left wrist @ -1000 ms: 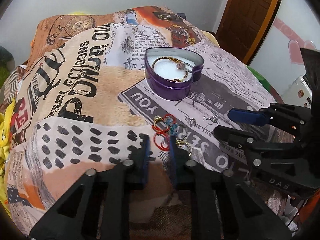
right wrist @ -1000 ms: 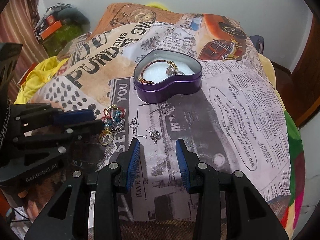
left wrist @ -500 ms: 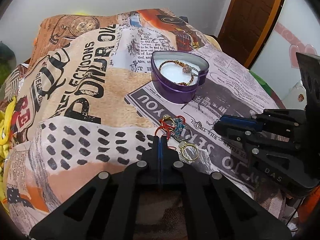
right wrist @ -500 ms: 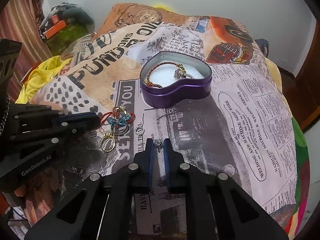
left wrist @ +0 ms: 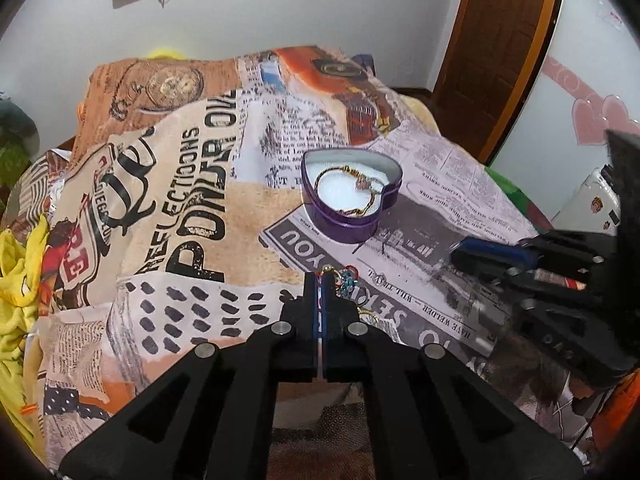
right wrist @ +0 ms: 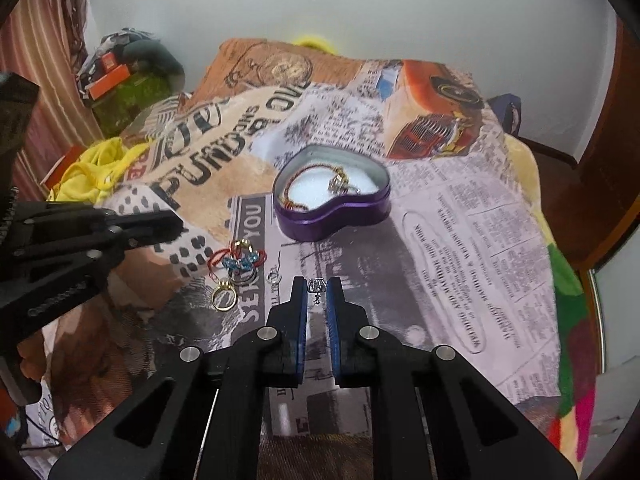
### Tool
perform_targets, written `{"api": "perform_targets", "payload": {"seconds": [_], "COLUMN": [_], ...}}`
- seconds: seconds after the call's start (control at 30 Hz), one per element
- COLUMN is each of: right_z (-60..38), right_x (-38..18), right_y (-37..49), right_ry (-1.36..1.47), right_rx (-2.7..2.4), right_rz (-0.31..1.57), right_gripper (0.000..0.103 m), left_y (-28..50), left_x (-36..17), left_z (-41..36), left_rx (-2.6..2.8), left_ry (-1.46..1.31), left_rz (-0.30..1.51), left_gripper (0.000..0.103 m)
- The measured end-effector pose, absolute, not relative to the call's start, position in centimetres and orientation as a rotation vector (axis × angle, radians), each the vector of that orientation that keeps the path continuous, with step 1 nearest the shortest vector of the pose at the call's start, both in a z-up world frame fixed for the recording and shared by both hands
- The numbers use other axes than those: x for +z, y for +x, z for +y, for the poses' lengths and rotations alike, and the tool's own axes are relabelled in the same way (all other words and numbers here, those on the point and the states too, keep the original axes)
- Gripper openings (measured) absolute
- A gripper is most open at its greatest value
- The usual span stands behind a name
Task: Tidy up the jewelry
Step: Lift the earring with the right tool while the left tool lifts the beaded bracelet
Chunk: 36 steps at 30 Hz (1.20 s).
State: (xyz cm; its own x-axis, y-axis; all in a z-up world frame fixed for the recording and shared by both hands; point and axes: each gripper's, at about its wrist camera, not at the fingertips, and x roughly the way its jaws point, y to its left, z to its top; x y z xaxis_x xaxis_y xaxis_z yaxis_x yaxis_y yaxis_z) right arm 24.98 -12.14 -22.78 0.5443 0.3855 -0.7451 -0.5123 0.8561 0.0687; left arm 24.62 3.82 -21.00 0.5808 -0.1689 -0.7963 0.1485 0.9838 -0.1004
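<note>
A purple heart-shaped tin (left wrist: 352, 196) (right wrist: 332, 200) stands open on the printed blanket with a gold bracelet (left wrist: 362, 190) (right wrist: 320, 186) inside. My left gripper (left wrist: 320, 280) is shut on a red cord (left wrist: 319, 276) that ties into a blue bead cluster (left wrist: 348, 278) (right wrist: 240, 262). In the right wrist view the cord (right wrist: 218, 258) still lies on the blanket. My right gripper (right wrist: 317, 286) is shut on a small silver earring (right wrist: 317, 287), held above the blanket. A gold ring (right wrist: 224, 298) and a silver ring (right wrist: 273, 279) lie nearby.
The blanket (left wrist: 180, 200) covers a bed. A yellow cloth (right wrist: 92, 172) and a pile of clutter (right wrist: 128, 80) lie at the left. A wooden door (left wrist: 492, 52) stands at the back right.
Both grippers closed from open. The left shut on the red cord, the right shut on the silver earring, and both have risen above the blanket.
</note>
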Motion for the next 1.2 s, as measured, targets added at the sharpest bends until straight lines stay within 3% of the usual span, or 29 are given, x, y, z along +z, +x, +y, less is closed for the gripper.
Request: {"api": "perform_targets", "payload": {"seconds": [0.17, 0.63, 0.8, 1.2], "right_z": [-12.7, -13.2, -13.3, -14.1], "right_x": [-22.2, -23.0, -23.2, -22.0], "right_y": [24.6, 25.1, 25.1, 24.8], "right_ry": [-0.157, -0.143, -0.135, -0.106], "right_rx": [0.536, 0.530, 0.530, 0.516], "right_rz": [0.830, 0.852, 0.855, 0.834], "right_gripper": [0.009, 0.009, 0.009, 0.009], "left_y": [25.8, 27.4, 27.5, 26.2], "left_x": [-23.3, -26.1, -26.1, -23.1], "left_z": [3.6, 2.1, 2.1, 2.7], "left_rx": [-0.173, -0.227, -0.244, -0.205], "left_ry": [0.000, 0.025, 0.013, -0.017], "left_rz": [1.018, 1.054, 1.044, 0.977], "left_gripper": [0.016, 0.016, 0.001, 0.000]}}
